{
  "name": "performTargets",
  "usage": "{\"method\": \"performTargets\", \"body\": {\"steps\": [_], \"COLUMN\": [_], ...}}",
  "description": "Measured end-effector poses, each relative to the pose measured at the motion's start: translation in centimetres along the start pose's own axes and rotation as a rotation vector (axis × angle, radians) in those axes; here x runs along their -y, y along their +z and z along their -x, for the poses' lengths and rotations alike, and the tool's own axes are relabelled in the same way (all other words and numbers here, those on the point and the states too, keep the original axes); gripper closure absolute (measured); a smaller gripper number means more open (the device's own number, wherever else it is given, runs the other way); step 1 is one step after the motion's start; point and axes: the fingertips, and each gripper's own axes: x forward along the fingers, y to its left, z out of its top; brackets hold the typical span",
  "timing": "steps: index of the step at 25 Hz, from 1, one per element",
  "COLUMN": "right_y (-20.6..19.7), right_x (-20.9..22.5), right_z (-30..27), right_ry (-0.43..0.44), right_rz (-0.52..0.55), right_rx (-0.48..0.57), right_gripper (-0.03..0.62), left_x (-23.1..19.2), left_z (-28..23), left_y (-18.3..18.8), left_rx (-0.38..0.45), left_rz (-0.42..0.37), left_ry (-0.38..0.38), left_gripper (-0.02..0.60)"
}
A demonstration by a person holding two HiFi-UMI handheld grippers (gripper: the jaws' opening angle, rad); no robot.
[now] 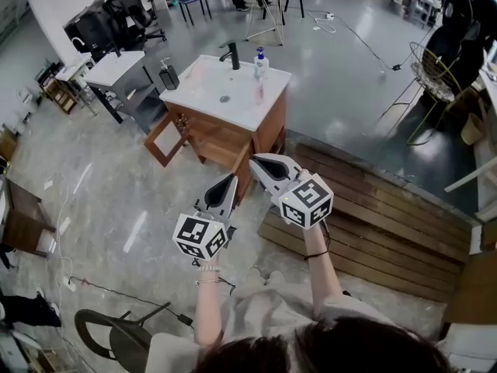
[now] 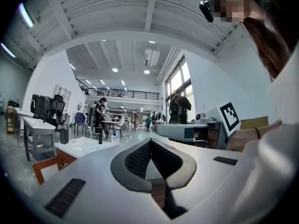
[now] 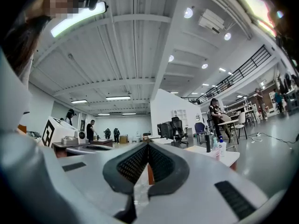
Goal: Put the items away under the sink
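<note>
Left gripper (image 1: 231, 179): closed and empty, its pads meeting at the tips. I hold it level, aimed at the sink vanity (image 1: 264, 109) at my 12 o'clock.
Right gripper (image 1: 253, 160): also closed on nothing, level, just beside the left one. Carrying both together looks like a ready pose for walking up.
Items: a clear pump bottle (image 1: 261, 64) with a blue top stands on the counter by the black faucet (image 1: 231, 54), at about 12 o'clock. A black dispenser (image 1: 168, 74) sits at the counter's left corner, nearer 11.
Cabinet door (image 1: 165, 139): swung open at the vanity's left front, at my 11 o'clock. I judge it stands open so the space under the basin can take the items.
Stage: nothing picked up, and both grippers are well apart from the counter.
Next, I judge: step closer and open one gripper for a bottle.
</note>
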Motion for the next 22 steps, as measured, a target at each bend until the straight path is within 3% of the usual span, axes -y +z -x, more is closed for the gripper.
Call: {"method": "performTargets", "body": {"steps": [12,22], "right_y": [-1.0,-2.5], "right_x": [2.5,2.9], "right_z": [-3.8,-11.3], "right_ry": [-0.104,-0.220], "right_rz": [0.003,-0.043], "right_rx": [-0.002,-0.004], "right_gripper": [0.577,0.577], "left_x": [-4.8,-13.3], "left_z": [-1.5,-1.4], "left_y": [-0.4,-1.1], "left_rx": [0.021,-0.003], "left_rz": [0.041,0.072], "left_ry": [-0.026,-0.102], "left_gripper": [0.580,0.580]}}
